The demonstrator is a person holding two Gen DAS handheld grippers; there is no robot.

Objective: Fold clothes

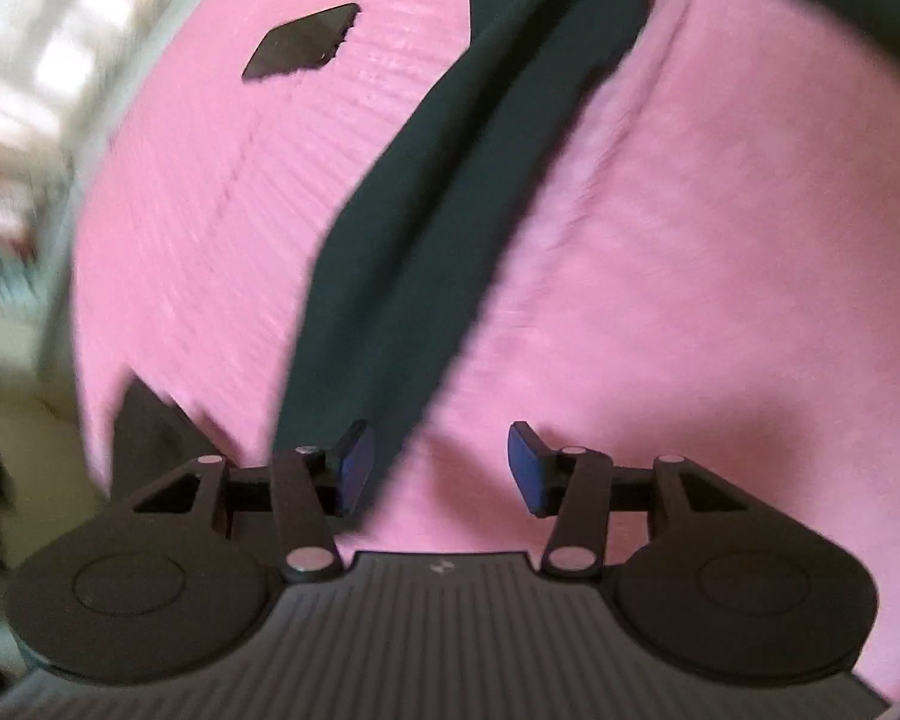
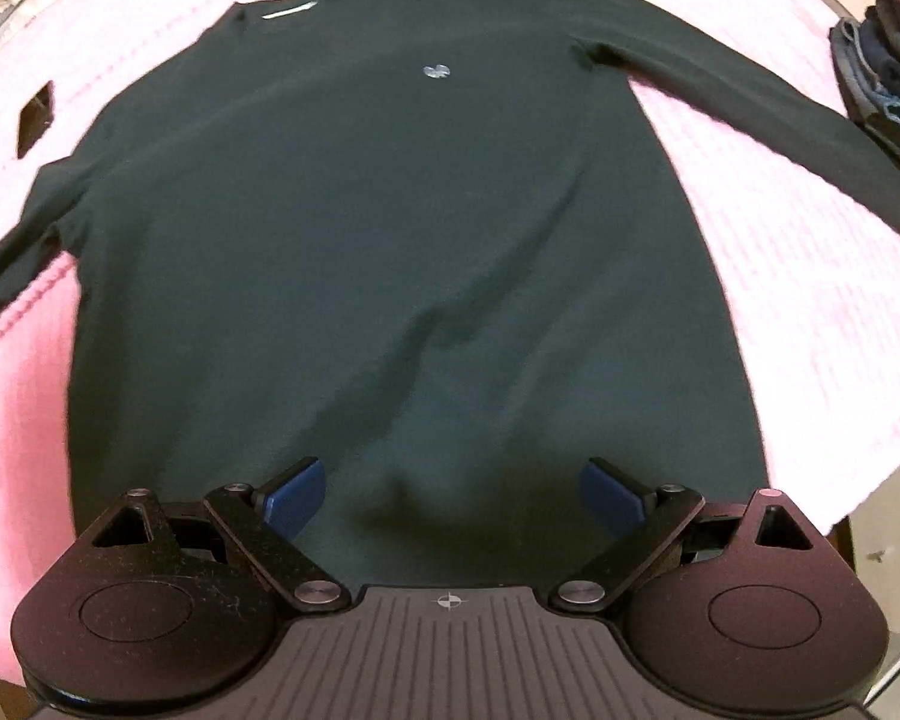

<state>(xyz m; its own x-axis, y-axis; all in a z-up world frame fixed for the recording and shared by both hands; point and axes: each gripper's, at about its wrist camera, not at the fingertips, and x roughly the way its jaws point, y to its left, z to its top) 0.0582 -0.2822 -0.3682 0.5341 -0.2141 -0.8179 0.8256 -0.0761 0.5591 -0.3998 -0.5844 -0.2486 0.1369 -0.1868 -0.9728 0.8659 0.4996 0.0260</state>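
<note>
A dark green long-sleeved shirt (image 2: 390, 228) lies flat on a pink blanket (image 2: 810, 312), collar far, both sleeves spread out. My right gripper (image 2: 453, 507) is open and empty, just above the shirt's hem at its middle. In the left wrist view one sleeve (image 1: 426, 204) runs diagonally across the pink blanket (image 1: 690, 300). My left gripper (image 1: 438, 468) is open and empty, hovering at the sleeve's cuff end, its left pad (image 1: 354, 468) over the cloth.
A pile of folded dark and blue clothes (image 2: 894, 90) sits at the far right. A diamond-shaped dark hole (image 1: 300, 45) shows in the blanket near the shirt's left shoulder, also in the right wrist view (image 2: 36, 117). The blanket's edge drops off at the left.
</note>
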